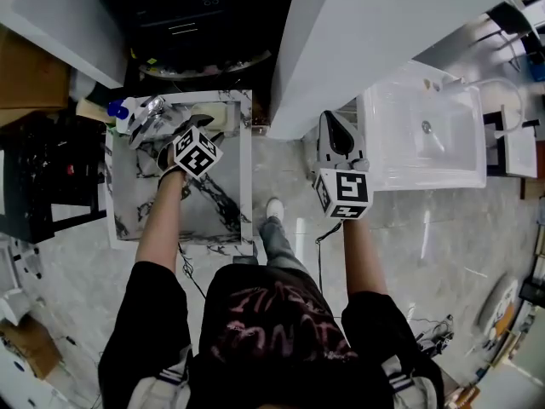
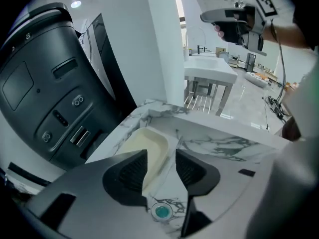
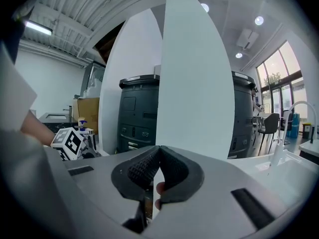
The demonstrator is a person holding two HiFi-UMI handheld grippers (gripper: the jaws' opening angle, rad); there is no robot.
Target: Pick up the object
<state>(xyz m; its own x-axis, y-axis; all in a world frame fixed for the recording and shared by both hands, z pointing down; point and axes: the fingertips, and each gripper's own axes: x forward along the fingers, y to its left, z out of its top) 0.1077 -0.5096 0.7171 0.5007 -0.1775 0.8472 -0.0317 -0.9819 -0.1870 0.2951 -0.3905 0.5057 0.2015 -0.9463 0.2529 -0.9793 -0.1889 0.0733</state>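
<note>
1. head view sets a tall white pillar (image 1: 366,32) between the two arms, and a dark grey machine (image 2: 45,93) stands on the far side of the basin.
2. left of the pillar is a marble basin (image 1: 136,207). its walls keep the task's thing low and fenced in, so i judge it has to be reached from above.
3. the right gripper (image 3: 158,151) is held about level near the pillar, jaws pressed together on nothing. it looks parked out of the way.
4. the left gripper (image 2: 161,156) tilts down into the basin, jaws spread apart and touching nothing, seemingly lined up to straddle one wall of the dish.
5. the cream dish (image 2: 149,141) lies at the basin's far end. it is shallow, rectangular with rounded corners, matte and empty.
6. a small round drain (image 2: 161,211) with a teal centre sits near the dish.
</note>
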